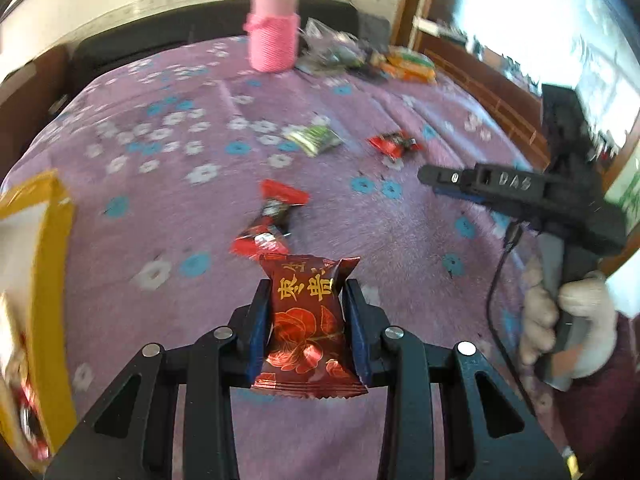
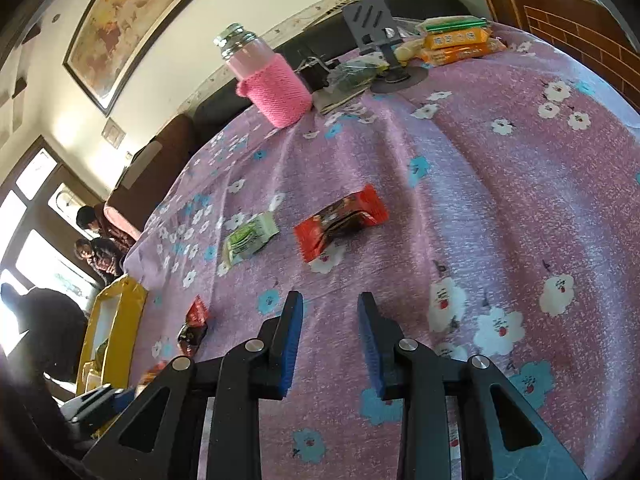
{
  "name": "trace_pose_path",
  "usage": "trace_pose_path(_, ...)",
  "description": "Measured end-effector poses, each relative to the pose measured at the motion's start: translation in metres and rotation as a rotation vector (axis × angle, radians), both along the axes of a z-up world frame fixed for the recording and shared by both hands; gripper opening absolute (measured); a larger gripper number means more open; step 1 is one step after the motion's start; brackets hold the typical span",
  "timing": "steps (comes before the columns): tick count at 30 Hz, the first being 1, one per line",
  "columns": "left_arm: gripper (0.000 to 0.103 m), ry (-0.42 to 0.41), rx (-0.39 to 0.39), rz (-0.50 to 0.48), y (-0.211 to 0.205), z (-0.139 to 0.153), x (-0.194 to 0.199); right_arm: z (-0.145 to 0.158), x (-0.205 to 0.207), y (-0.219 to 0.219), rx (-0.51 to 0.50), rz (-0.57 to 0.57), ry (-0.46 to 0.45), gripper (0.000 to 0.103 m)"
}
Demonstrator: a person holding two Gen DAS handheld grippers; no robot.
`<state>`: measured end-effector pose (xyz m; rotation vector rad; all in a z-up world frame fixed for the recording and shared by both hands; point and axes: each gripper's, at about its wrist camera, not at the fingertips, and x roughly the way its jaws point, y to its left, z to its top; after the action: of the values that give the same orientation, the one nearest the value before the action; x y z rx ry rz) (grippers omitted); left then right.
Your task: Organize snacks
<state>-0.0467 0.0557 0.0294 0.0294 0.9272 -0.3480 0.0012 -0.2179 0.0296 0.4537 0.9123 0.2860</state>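
Observation:
My left gripper [image 1: 306, 286] is shut on a dark red snack packet with gold characters [image 1: 308, 320] and holds it above the purple flowered cloth [image 1: 168, 200]. Two red packets [image 1: 276, 216] lie just beyond it; a green packet [image 1: 316, 139] and another red packet [image 1: 394, 144] lie farther off. My right gripper [image 2: 330, 300] is open and empty over the cloth, short of a red packet [image 2: 340, 226] and a green packet [image 2: 249, 237]. It also shows at the right of the left wrist view [image 1: 448, 184], side on. A yellow box [image 1: 48, 280] stands at the left.
A bottle in a pink knitted sleeve [image 2: 272, 80] stands at the far side. Orange snack packs [image 2: 460, 42], a grey phone stand [image 2: 380, 40] and a clear bag [image 2: 352, 74] lie near it. The yellow box [image 2: 116, 320] sits at the left table edge. People stand beyond.

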Motion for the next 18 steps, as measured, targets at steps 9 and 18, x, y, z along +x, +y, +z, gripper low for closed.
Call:
trace_pose_path(9,0.032,-0.051,-0.123,0.125,0.065,0.028,-0.045,0.007,0.008,0.072,0.061,0.211,0.068,0.035)
trace_pose_path(18,0.033,-0.076,-0.210,0.275,0.145,0.032,-0.077,0.004,0.026,0.139,-0.095,0.182,0.110,0.041)
